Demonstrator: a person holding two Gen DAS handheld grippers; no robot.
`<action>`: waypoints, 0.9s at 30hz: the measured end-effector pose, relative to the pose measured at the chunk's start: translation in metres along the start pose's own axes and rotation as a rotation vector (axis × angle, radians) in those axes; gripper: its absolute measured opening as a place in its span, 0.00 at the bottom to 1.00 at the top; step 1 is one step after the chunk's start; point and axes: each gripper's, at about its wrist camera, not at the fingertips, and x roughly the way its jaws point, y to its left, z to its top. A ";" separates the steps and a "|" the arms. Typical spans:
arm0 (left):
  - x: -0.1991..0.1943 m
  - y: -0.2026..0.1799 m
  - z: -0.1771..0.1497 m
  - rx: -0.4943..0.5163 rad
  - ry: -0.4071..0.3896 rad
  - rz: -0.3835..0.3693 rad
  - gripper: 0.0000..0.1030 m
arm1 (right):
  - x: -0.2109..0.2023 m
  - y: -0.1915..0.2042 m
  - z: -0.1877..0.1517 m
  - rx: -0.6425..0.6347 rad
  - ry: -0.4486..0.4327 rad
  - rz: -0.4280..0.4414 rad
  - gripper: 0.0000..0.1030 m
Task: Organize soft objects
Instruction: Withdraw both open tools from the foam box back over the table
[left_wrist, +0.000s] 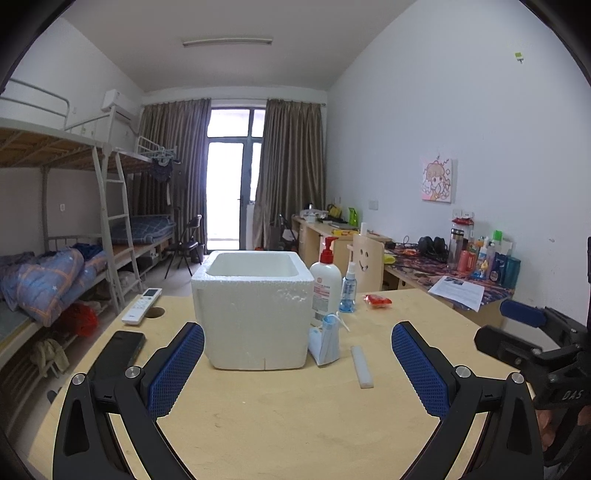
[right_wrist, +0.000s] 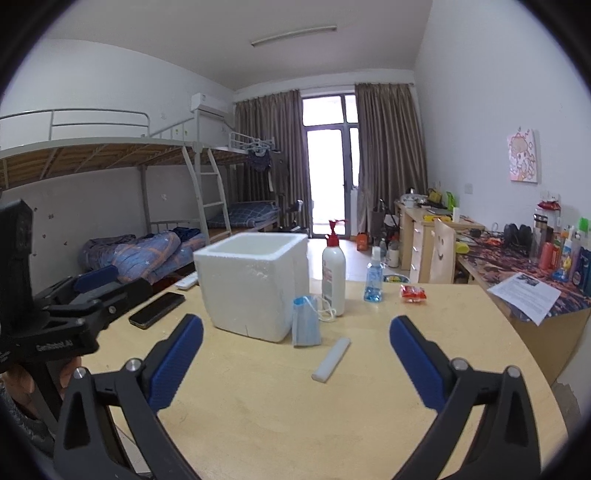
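Note:
A white foam box (left_wrist: 255, 314) (right_wrist: 255, 284) stands open-topped in the middle of the wooden table (left_wrist: 295, 424) (right_wrist: 295, 406). A blue face mask (left_wrist: 325, 343) (right_wrist: 306, 321) leans against its right side. A white foam strip (left_wrist: 362, 366) (right_wrist: 331, 358) lies on the table just right of the mask. A small red packet (left_wrist: 377, 301) (right_wrist: 413, 294) lies farther back. My left gripper (left_wrist: 297, 332) is open in front of the box, nothing between its pads. My right gripper (right_wrist: 295, 326) is open too, facing the mask and strip, apart from both.
A white pump bottle (left_wrist: 327, 284) (right_wrist: 333, 273) and a blue spray bottle (left_wrist: 348, 293) (right_wrist: 373, 280) stand behind the mask. A black phone (left_wrist: 118, 354) (right_wrist: 157, 310) and a white remote (left_wrist: 142, 305) lie left of the box. A cluttered desk (right_wrist: 517, 266) runs along the right wall.

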 end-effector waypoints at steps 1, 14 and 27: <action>-0.001 0.001 -0.002 -0.002 -0.008 0.004 0.99 | 0.002 -0.001 -0.002 0.000 0.005 -0.008 0.99; 0.012 0.003 -0.018 0.009 0.020 0.005 0.99 | 0.017 -0.009 -0.025 0.025 0.053 -0.066 0.99; 0.049 0.005 -0.032 0.018 0.126 -0.018 0.99 | 0.038 -0.021 -0.042 0.070 0.142 -0.127 0.99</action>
